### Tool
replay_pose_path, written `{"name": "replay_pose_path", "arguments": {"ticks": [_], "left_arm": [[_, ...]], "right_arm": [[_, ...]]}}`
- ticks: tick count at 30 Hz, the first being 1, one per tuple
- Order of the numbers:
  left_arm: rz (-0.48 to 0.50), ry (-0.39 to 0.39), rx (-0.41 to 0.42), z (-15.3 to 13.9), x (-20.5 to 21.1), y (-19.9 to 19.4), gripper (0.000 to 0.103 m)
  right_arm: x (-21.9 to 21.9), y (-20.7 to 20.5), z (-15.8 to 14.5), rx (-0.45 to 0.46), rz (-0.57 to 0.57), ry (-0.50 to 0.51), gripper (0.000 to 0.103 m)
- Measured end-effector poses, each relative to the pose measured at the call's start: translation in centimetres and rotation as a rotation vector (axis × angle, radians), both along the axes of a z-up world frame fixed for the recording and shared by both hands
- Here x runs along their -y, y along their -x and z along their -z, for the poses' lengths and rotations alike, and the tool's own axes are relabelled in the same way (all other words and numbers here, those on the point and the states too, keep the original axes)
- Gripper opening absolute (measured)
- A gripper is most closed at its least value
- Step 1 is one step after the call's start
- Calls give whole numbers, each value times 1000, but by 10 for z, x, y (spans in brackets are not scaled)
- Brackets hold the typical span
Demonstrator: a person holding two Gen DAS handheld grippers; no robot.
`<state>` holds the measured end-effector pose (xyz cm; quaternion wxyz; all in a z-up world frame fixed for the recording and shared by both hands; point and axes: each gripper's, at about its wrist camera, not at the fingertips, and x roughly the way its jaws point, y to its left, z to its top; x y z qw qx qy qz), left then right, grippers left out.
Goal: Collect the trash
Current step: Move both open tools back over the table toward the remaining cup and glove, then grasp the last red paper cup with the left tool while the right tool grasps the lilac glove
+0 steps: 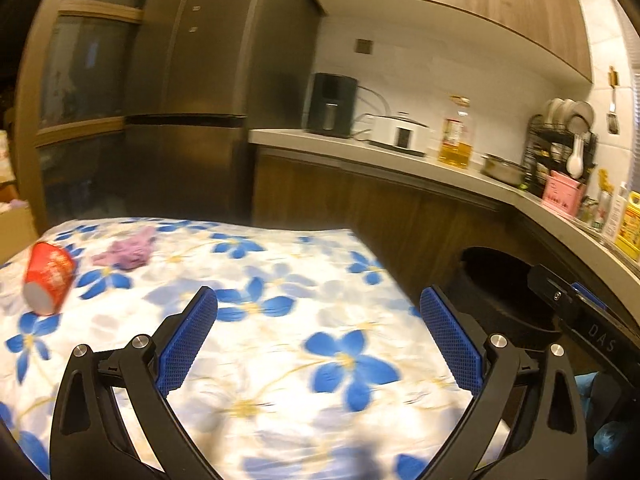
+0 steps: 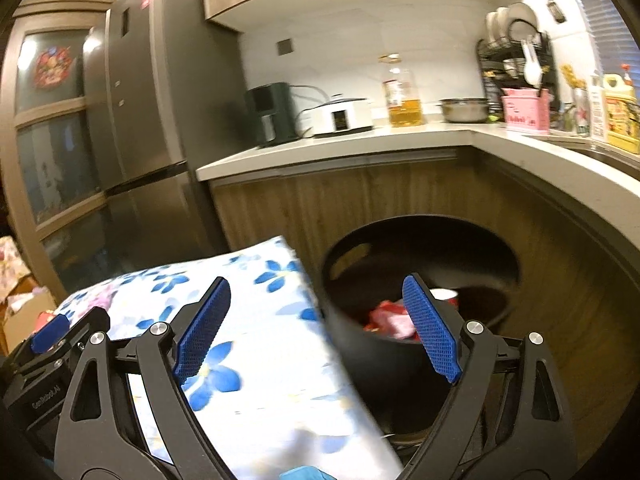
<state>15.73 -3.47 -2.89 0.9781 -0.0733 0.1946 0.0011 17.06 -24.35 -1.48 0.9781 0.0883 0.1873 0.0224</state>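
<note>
A red paper cup lies on its side at the left of a table covered in a blue-flowered cloth. A crumpled purple scrap rests just behind it. My left gripper hovers open over the cloth with nothing between its fingers. To the right of the table stands a black round trash bin. My right gripper is open and empty, straddling the table corner and the bin's rim. Red and pink wrappers and a white cup lie inside the bin.
A curved kitchen counter runs behind the bin, holding an air fryer, a white cooker, an oil bottle, a steel bowl and a dish rack. A tall fridge stands behind the table.
</note>
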Motion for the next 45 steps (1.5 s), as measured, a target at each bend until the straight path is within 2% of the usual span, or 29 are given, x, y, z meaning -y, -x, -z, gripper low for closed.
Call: {"name": "replay_pose_path", "arguments": {"ticks": [11,33,40,45], "left_arm": [[-172,-20,-20,7,-73,18,97],[-417,-44,-28,12,-178,35,97],[-482,-21,-32,18,-216,17,97],[-495,44,-77,26,-236,2,97]], "right_arm": [[-86,-10,10,-14,-144,23,86],[-200,-35,21,-37,-322,67,87],[-239,-50,27,-40,-375,80,86],[-267,-62,33,-47,-408,102,86]]}}
